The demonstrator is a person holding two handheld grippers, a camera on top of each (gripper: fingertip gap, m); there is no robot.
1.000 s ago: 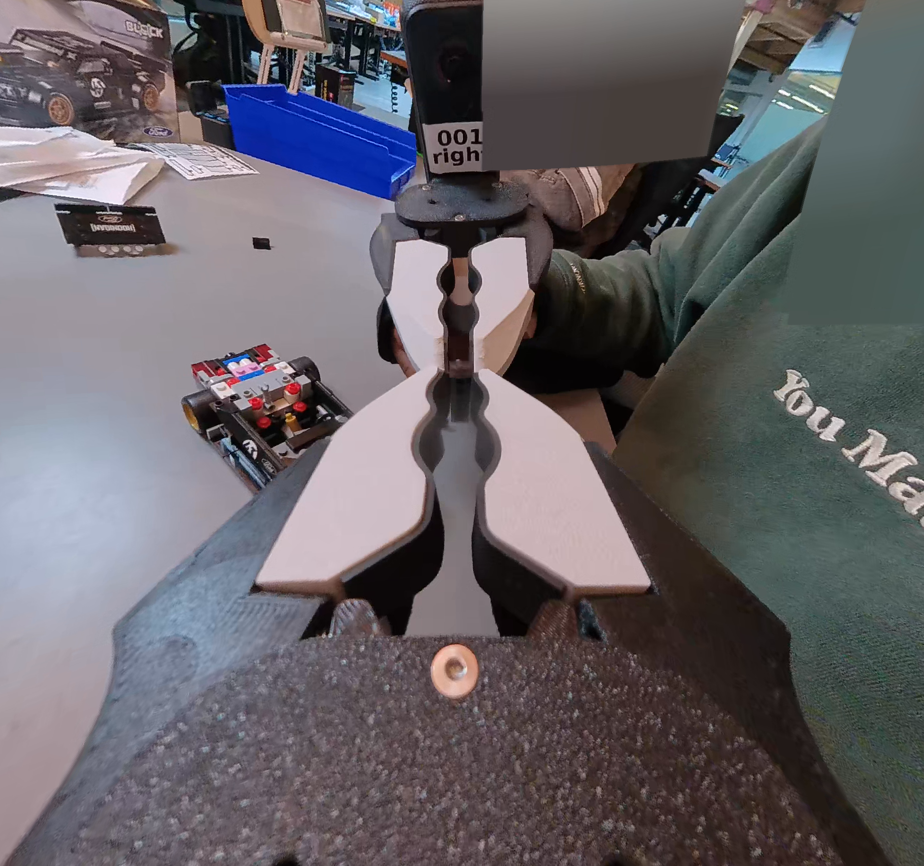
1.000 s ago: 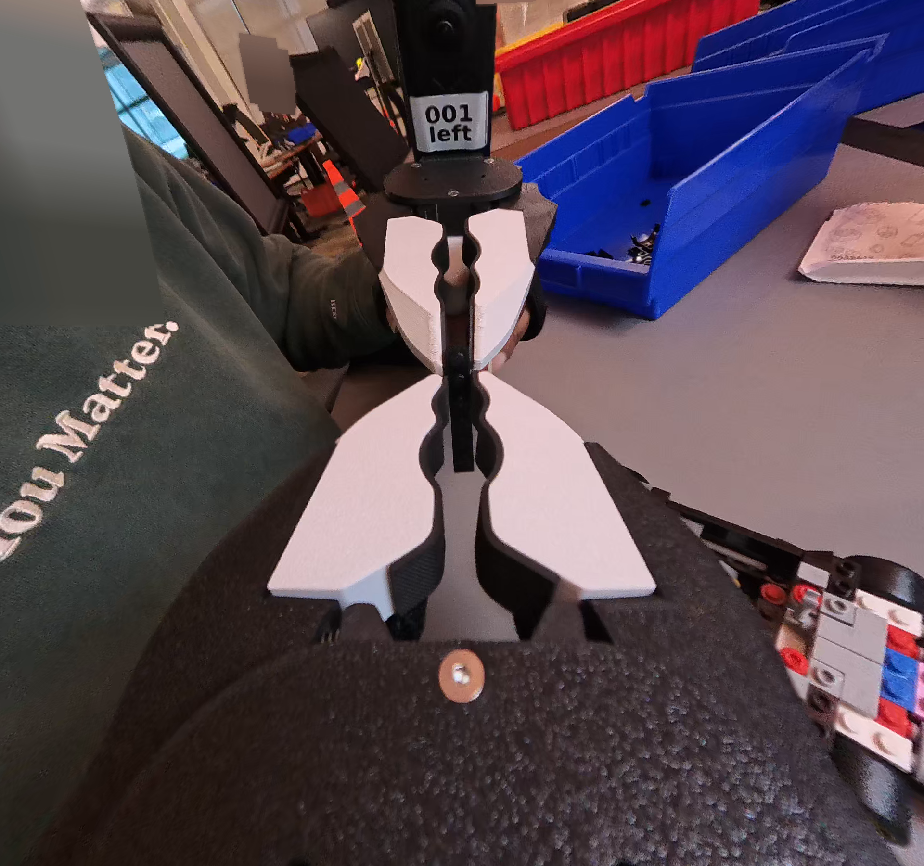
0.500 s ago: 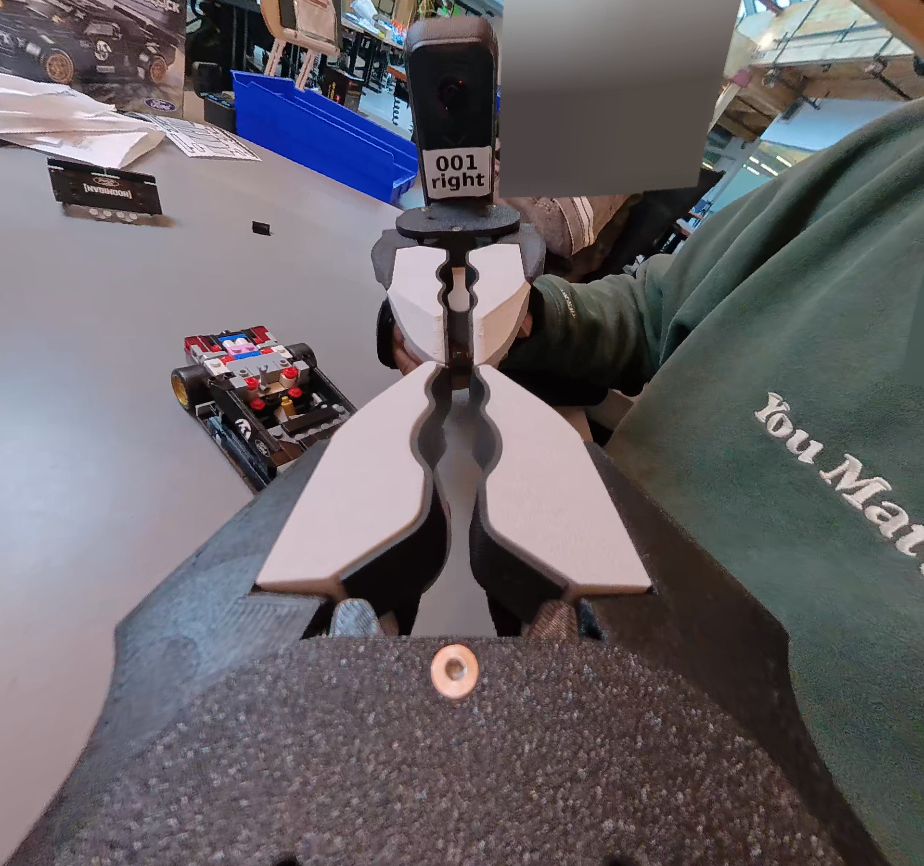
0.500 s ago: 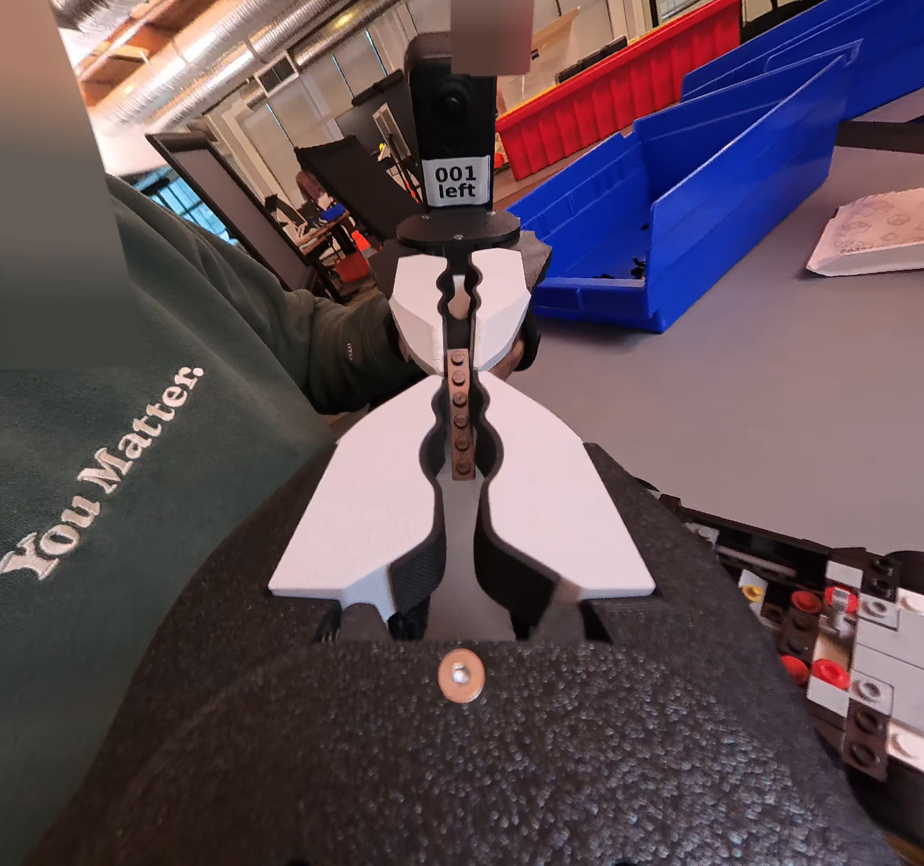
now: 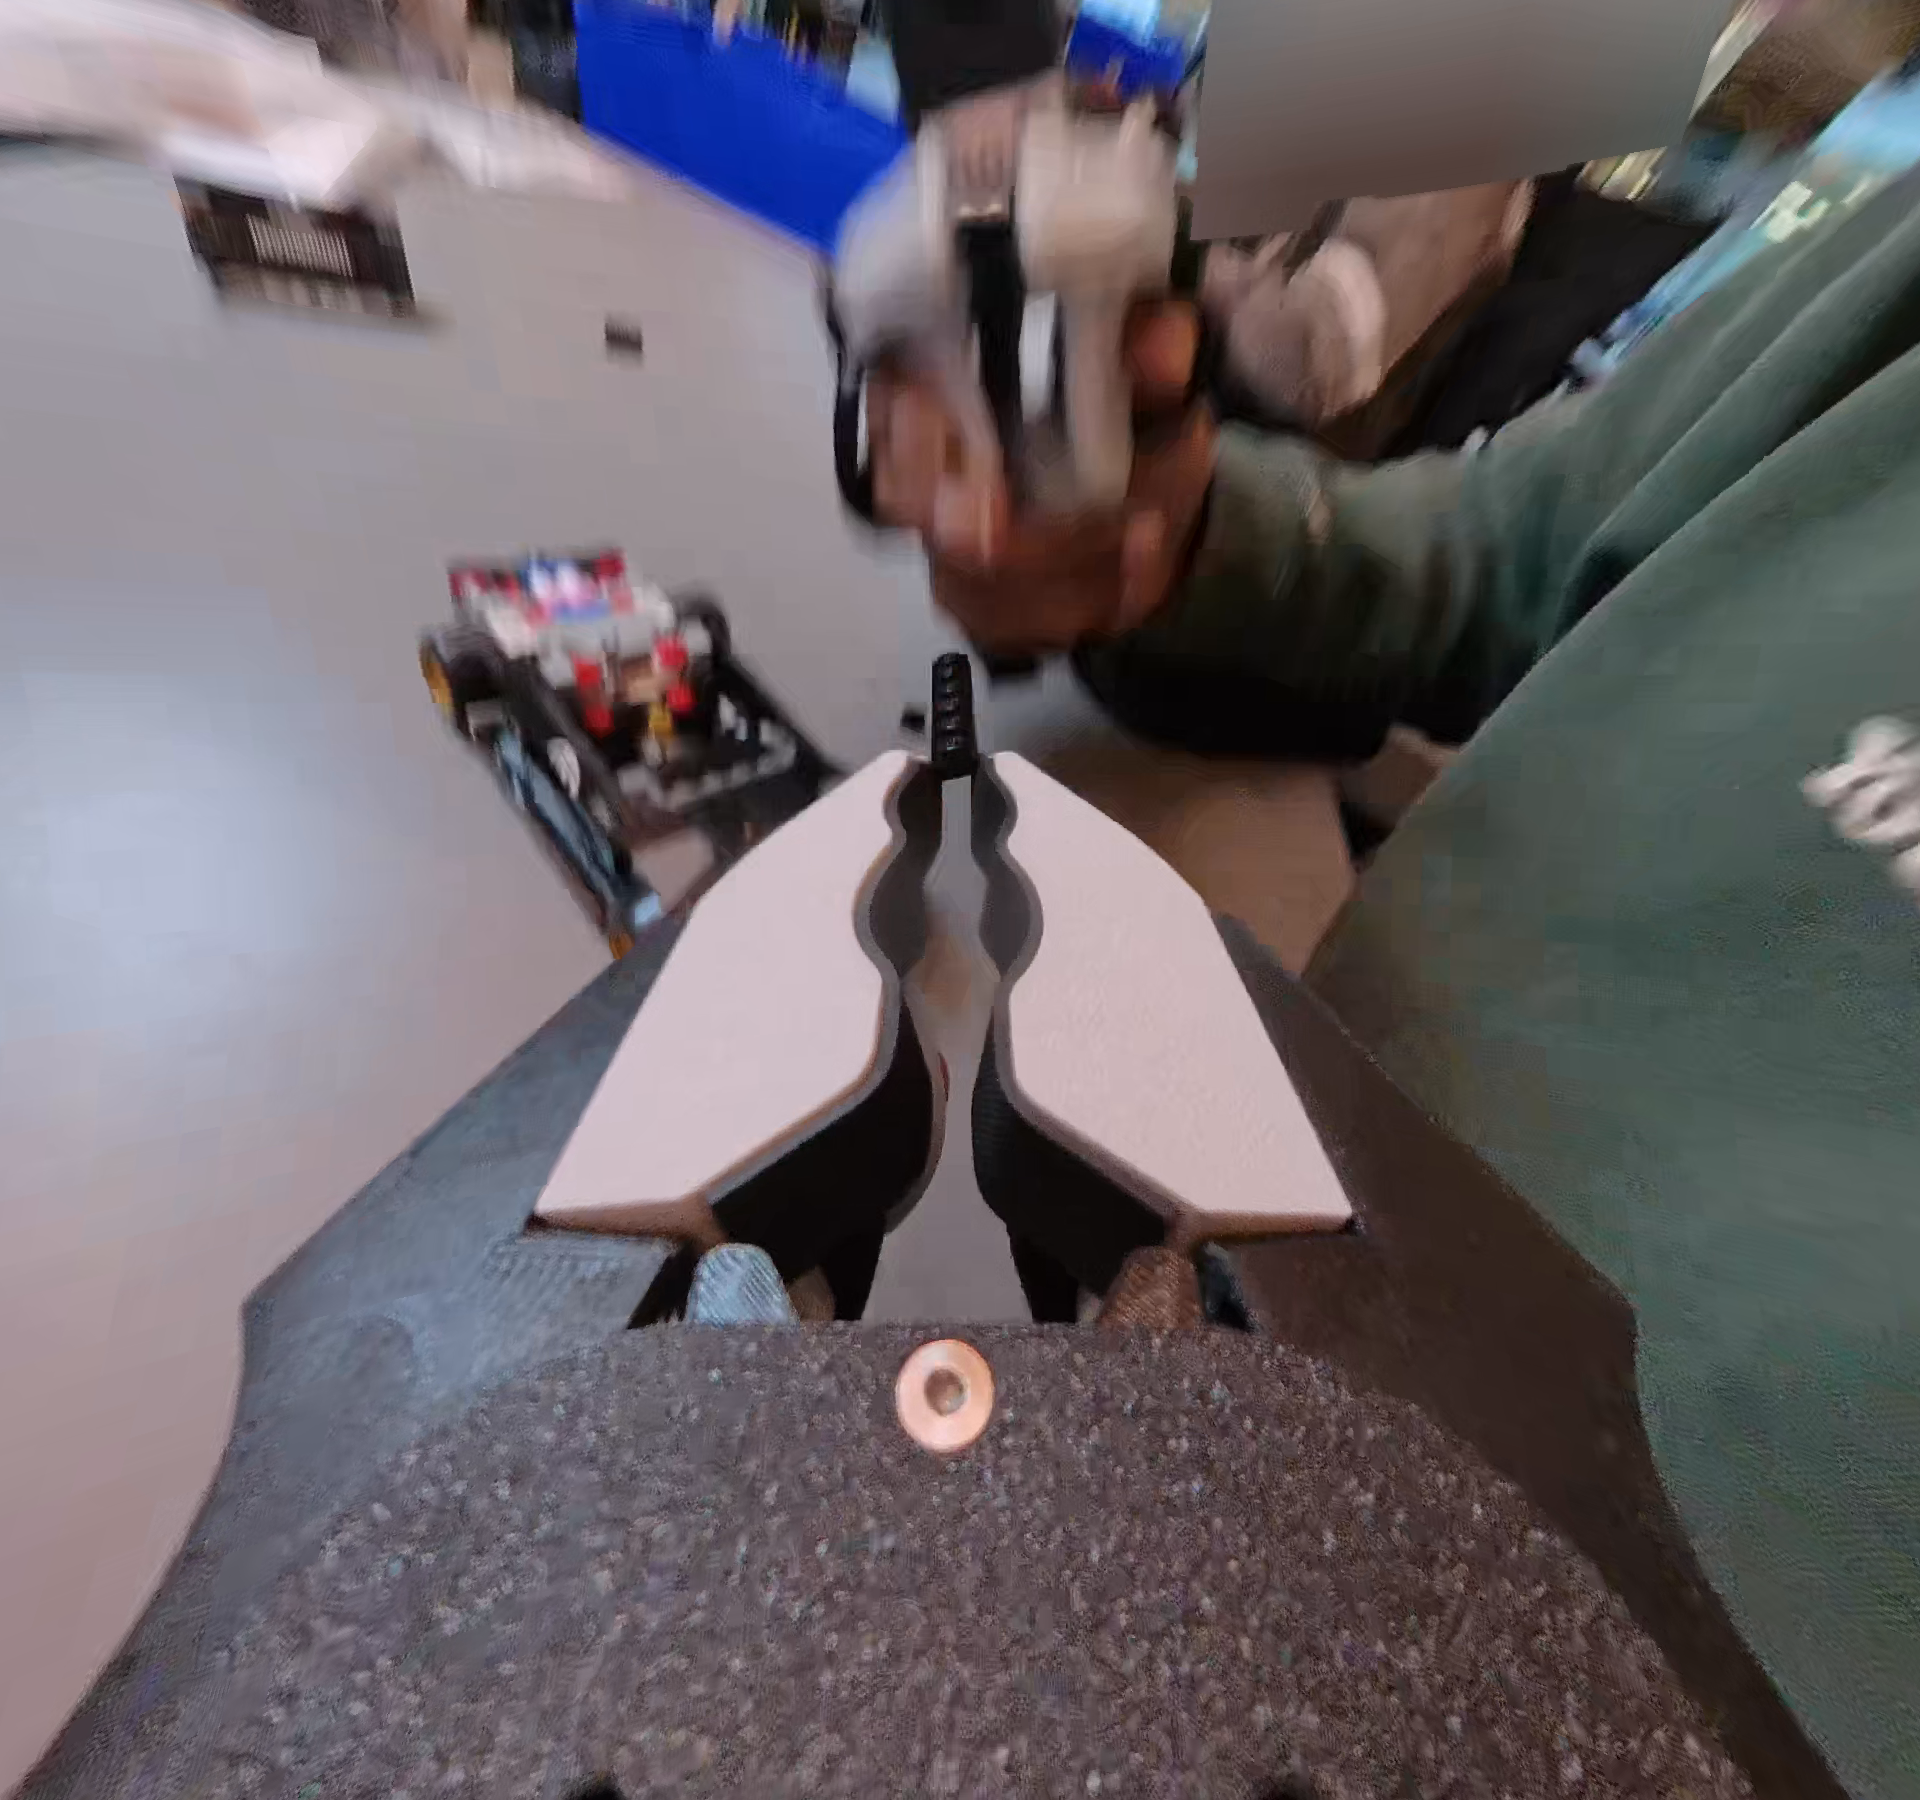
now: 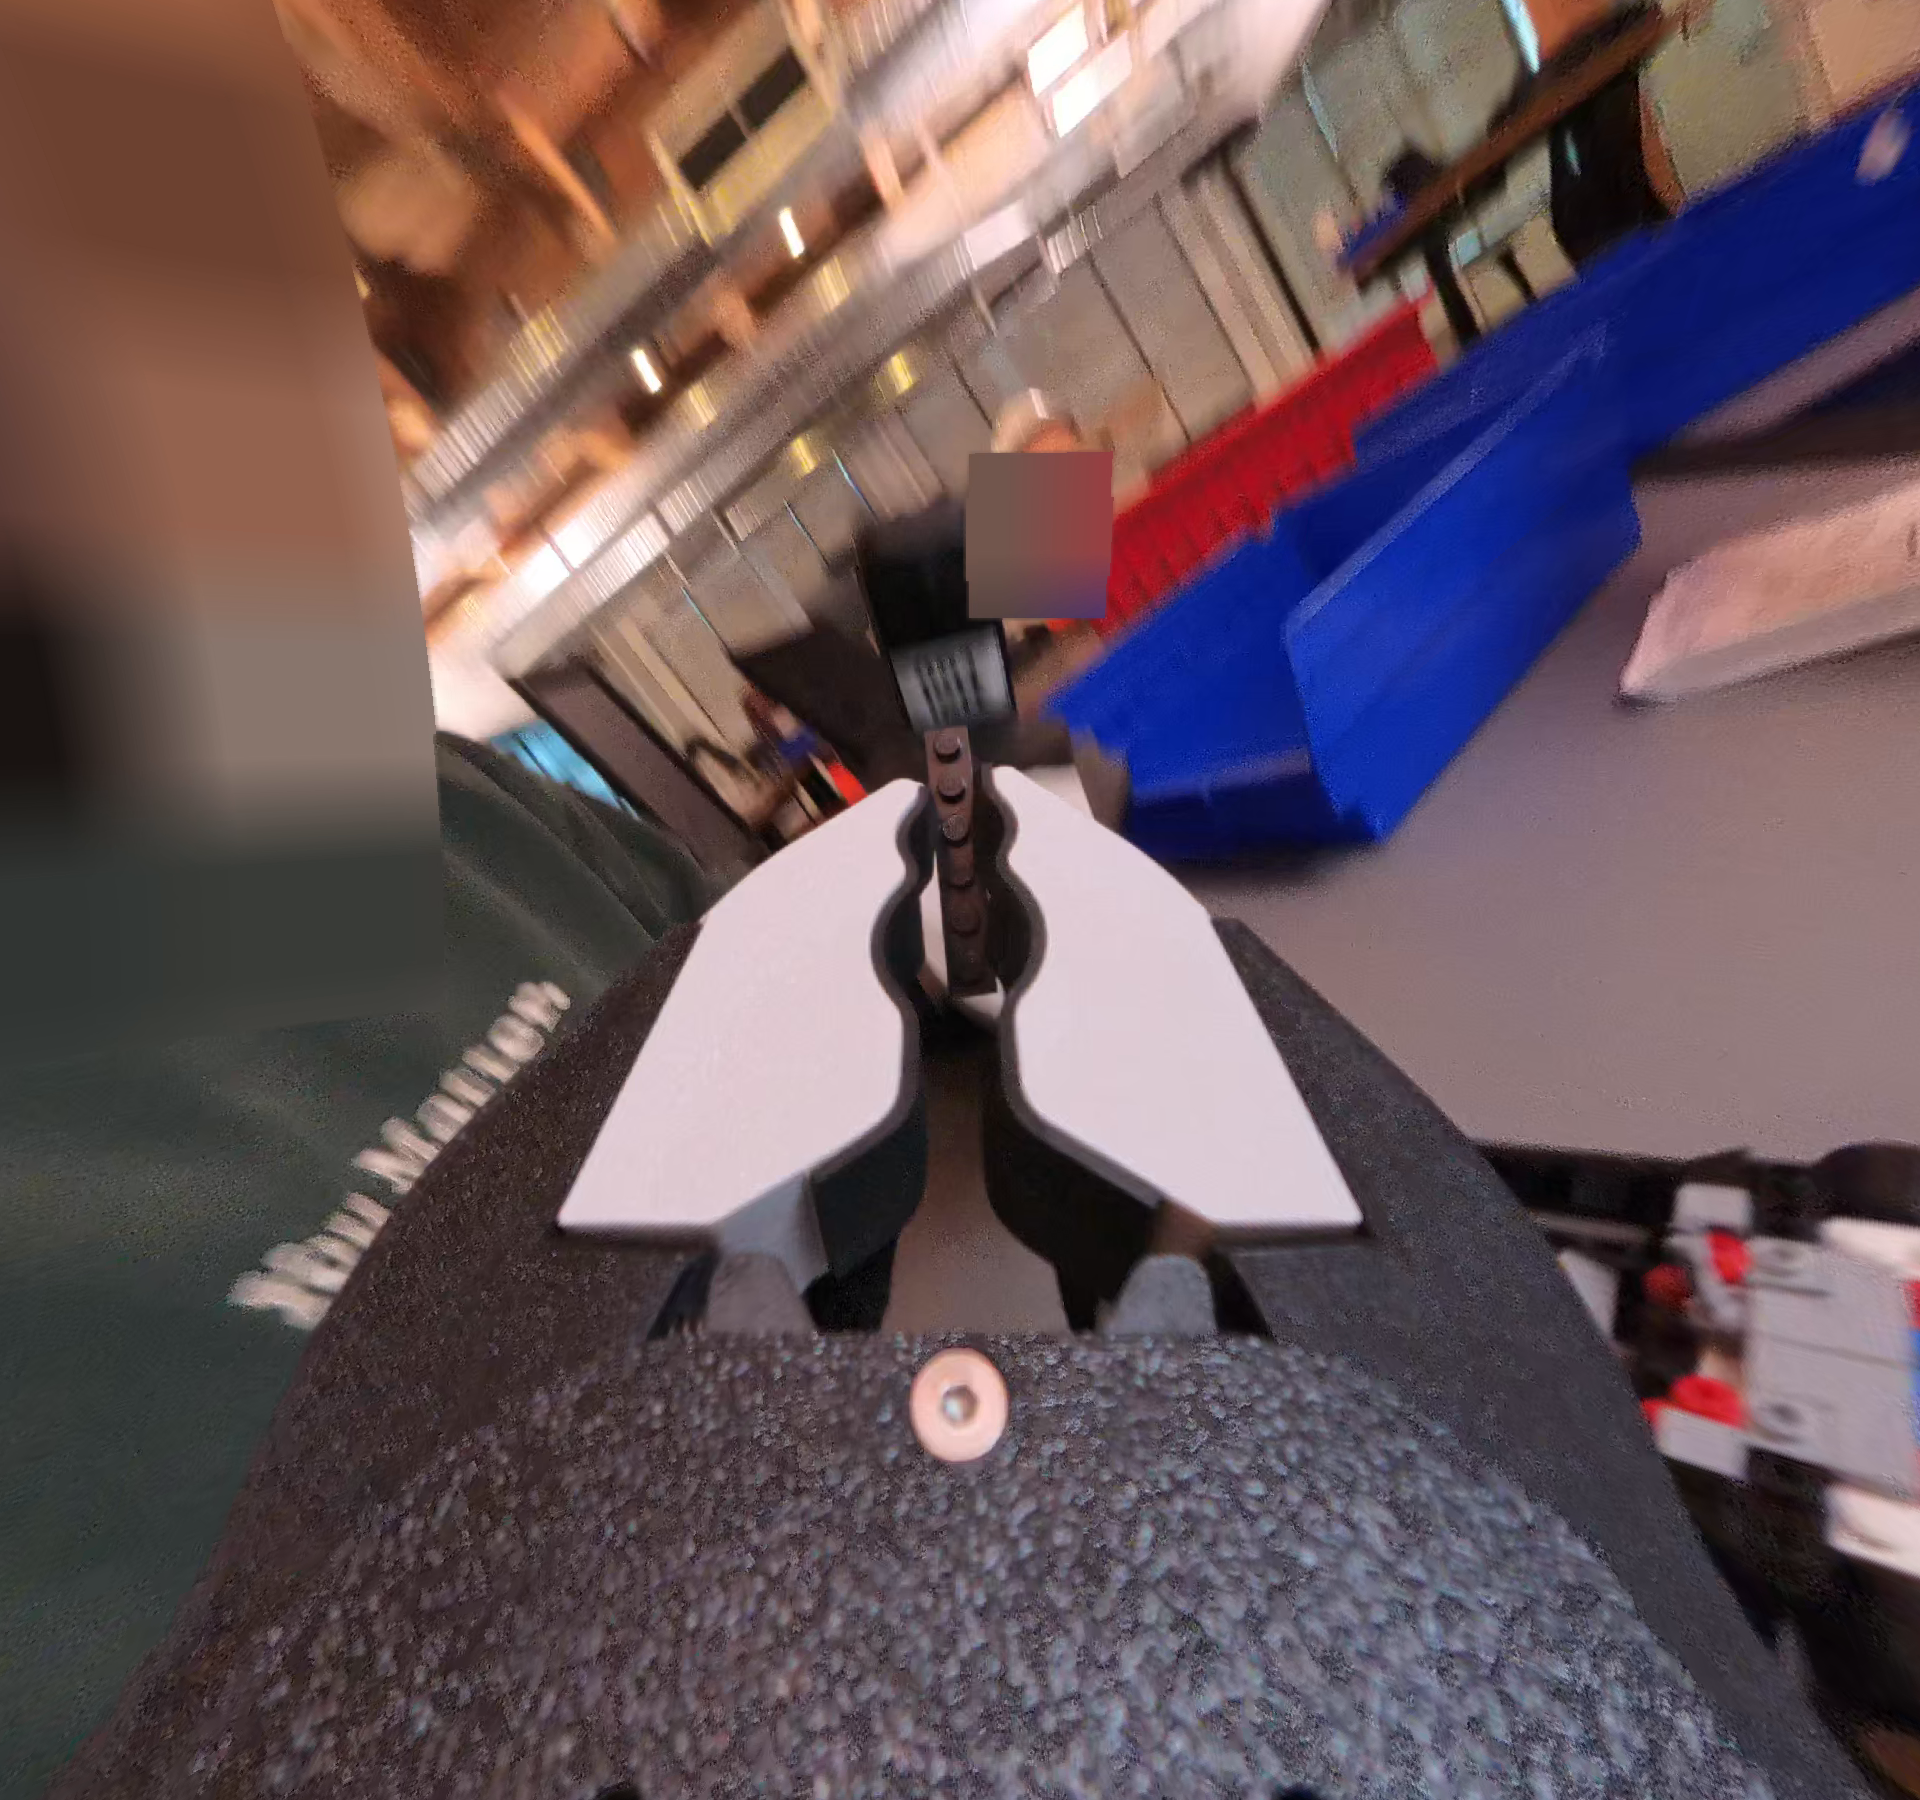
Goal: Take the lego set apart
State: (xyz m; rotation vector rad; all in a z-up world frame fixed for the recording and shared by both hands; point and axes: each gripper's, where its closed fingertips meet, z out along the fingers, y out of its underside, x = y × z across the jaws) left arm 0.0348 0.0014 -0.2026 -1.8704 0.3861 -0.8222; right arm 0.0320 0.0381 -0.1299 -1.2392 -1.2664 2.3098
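In the left wrist view my left gripper (image 5: 951, 763) is shut on a short black studded strip (image 5: 953, 711) that sticks out past its tips. My right gripper (image 5: 1003, 316) is farther off, blurred, in a person's hand. In the right wrist view my right gripper (image 6: 961, 794) is shut on a long dark studded plate (image 6: 961, 877) that runs back between its fingers. The partly stripped lego car (image 5: 613, 680) stands on the grey table (image 5: 208, 711), left of the left gripper. It also shows at the lower right of the right wrist view (image 6: 1766, 1335).
A blue bin (image 6: 1403, 670) and a red bin (image 6: 1247, 462) stand at the back. A black nameplate piece (image 5: 296, 244) and a small black part (image 5: 621, 337) lie on the far table. White paper (image 6: 1766, 607) lies at the right. A person's green sleeve (image 5: 1455, 545) is close by.
The two grippers were tip to tip on one joined dark strip. They have pulled apart, and each now holds its own strip piece. Both views are blurred by the motion.
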